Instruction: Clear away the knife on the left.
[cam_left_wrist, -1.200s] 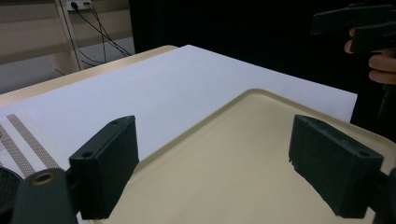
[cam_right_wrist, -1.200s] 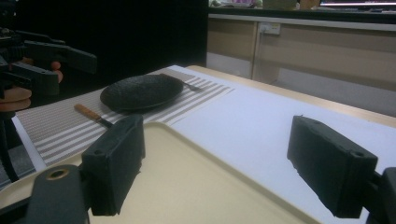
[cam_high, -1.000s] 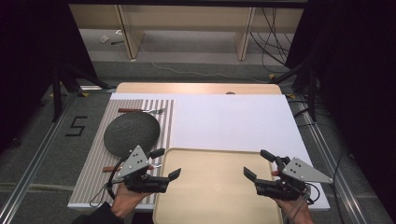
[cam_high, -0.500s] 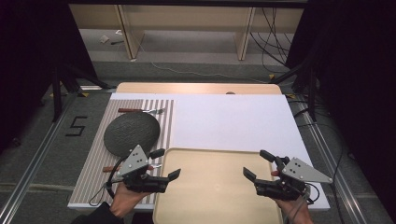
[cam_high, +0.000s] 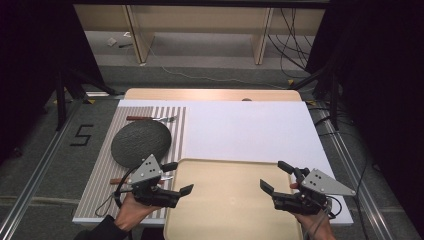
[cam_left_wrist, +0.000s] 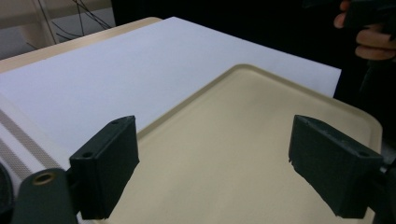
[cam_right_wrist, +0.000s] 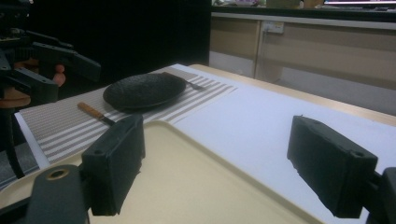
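Beige tray (cam_high: 227, 200) lies flat between both sets of fingers, touched by neither. Left gripper (cam_high: 175, 179) hovers over its left rim, jaws wide apart, empty. Right gripper (cam_high: 276, 176) hovers over its right edge, jaws likewise apart, empty.

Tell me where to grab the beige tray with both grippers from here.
Take the tray by its raised rim on the two side edges, left gripper from the left and right gripper from the right. The rim is probably the only pinchable part; both sets of fingers already stand open facing those edges.
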